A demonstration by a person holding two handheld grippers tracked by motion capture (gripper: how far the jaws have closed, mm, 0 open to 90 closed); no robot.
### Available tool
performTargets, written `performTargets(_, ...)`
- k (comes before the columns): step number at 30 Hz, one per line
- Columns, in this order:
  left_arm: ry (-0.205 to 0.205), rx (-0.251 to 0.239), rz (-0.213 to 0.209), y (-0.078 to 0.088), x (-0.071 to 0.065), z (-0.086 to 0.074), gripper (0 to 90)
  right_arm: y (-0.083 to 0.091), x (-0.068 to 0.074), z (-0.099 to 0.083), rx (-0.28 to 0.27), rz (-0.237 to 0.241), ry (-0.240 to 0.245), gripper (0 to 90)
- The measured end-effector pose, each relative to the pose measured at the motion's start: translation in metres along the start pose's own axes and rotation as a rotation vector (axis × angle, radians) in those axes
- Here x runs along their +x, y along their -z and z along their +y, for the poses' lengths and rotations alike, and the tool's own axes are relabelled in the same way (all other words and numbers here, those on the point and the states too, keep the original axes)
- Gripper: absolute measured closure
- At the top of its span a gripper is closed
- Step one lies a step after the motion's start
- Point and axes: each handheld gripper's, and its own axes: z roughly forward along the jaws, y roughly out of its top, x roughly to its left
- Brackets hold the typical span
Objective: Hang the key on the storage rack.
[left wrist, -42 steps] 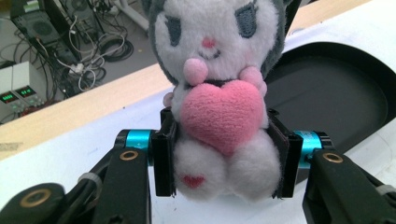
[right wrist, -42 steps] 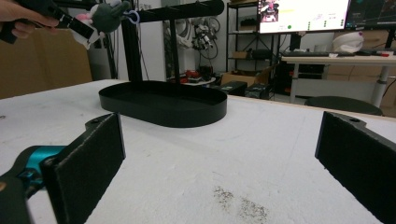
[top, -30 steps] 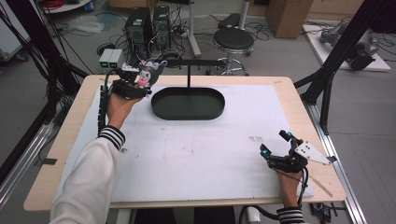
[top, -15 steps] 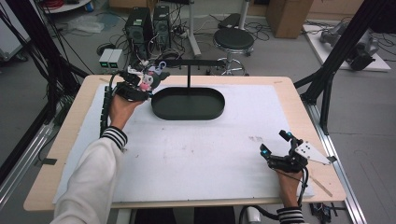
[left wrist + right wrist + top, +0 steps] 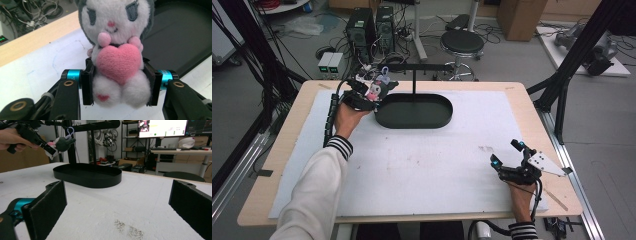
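My left gripper (image 5: 374,91) is shut on a small plush toy (image 5: 117,53), white and grey with a pink heart on its chest; the pads press its sides. It hangs in the air at the left end of a black oval tray (image 5: 414,111), under the left tip of the black T-shaped hanger bar (image 5: 419,66). In the right gripper view the plush toy (image 5: 61,143) shows a lilac loop on top, just below that bar (image 5: 97,125). My right gripper (image 5: 507,153) rests open near the table's front right, nothing between its pads (image 5: 47,207).
A white mat (image 5: 422,165) covers the wooden table (image 5: 287,150). The hanger post (image 5: 414,85) rises from the tray's far side. Beyond the table stand a black stool (image 5: 461,44), computer towers (image 5: 371,25) and loose cables on the floor. Black frame struts (image 5: 562,85) flank the right edge.
My left gripper has carried the plush toy a little to the right and down, nearer the tray's left end. The right gripper has stayed put.
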Motion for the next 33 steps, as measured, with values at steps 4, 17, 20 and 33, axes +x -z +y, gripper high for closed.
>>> performTargets(4, 0.005, -0.001, -0.061, -0.003, 0.005, -0.003, 51.5, 0.0, 0.0, 0.0, 0.0, 0.0, 0.0, 0.5)
performTargets(17, -0.01, -0.231, -0.262, 0.028, 0.008, -0.028, 1.7, 0.0, 0.0, 0.0, 0.0, -0.003, 0.001, 0.5)
performTargets(20, -0.034, -0.314, -0.247, 0.054, 0.01, -0.04, 1.7, -0.001, 0.0, 0.0, 0.009, -0.002, 0.001, 0.5)
performTargets(33, -0.097, -0.534, -0.267, 0.117, 0.001, -0.139, 1.7, 0.0, 0.002, 0.0, 0.006, -0.005, 0.008, 0.5)
